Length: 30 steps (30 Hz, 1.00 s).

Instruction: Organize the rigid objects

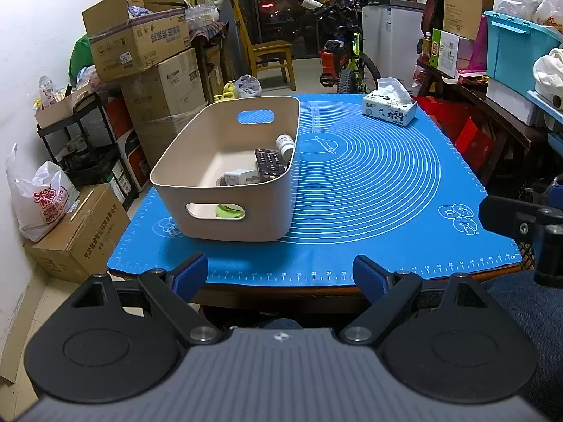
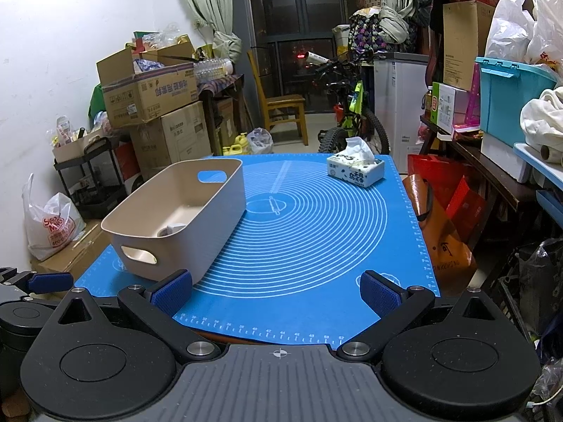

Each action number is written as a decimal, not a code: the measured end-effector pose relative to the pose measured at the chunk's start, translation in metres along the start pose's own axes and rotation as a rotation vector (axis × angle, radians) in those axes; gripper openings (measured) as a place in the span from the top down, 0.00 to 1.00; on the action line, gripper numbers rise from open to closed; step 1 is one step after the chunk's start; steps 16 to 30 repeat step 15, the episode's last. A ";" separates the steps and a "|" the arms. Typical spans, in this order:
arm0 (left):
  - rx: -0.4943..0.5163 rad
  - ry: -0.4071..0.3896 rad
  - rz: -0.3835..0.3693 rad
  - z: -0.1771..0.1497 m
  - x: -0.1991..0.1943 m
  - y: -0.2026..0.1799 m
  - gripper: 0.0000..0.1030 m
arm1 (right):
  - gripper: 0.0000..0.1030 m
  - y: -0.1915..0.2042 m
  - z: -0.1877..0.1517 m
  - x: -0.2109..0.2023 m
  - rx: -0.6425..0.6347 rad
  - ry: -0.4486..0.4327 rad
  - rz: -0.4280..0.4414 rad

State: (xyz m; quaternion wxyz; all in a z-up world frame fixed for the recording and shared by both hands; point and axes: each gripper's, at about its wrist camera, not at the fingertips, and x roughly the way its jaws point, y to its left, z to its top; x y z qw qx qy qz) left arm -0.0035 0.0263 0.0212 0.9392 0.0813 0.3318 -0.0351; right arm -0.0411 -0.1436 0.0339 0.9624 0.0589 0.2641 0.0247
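Cluttered storeroom; table covered by a blue mat (image 1: 369, 183) printed with white rings and a ruler scale along its edges. Left gripper (image 1: 280, 274) low at the near table edge, angled downward, jaws spread wide, nothing between them. Right gripper (image 2: 276, 290) likewise spread and empty, over the mat's near edge, angled down.

Beige bin (image 1: 225, 207) on the mat's left side, near the left edge. Inside it: remote (image 1: 268, 167), white bottle (image 1: 285, 146), white box (image 1: 241, 177); something green shows through the near handle slot.

Mat centre and right bare. Tissue box (image 1: 388, 109), Chinese print, at the far right corner. Bag beside the table reads "KOPING" (image 2: 448, 263).
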 end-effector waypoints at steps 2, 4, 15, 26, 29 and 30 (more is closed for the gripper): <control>0.001 0.001 0.000 0.000 0.000 0.000 0.14 | 0.03 -0.001 -0.001 0.000 0.002 0.000 -0.001; 0.003 0.000 0.001 0.000 0.000 -0.002 0.14 | 0.03 -0.002 -0.001 0.000 0.001 0.002 -0.002; -0.002 0.001 -0.001 0.001 0.001 0.000 0.14 | 0.03 -0.003 -0.002 -0.001 0.004 0.002 -0.002; -0.002 0.001 -0.001 0.001 0.001 0.000 0.14 | 0.03 -0.003 -0.002 -0.001 0.004 0.002 -0.002; -0.002 0.001 -0.001 0.001 0.001 0.000 0.14 | 0.03 -0.003 -0.002 -0.001 0.004 0.002 -0.002; -0.002 0.001 -0.001 0.001 0.001 0.000 0.14 | 0.03 -0.003 -0.002 -0.001 0.004 0.002 -0.002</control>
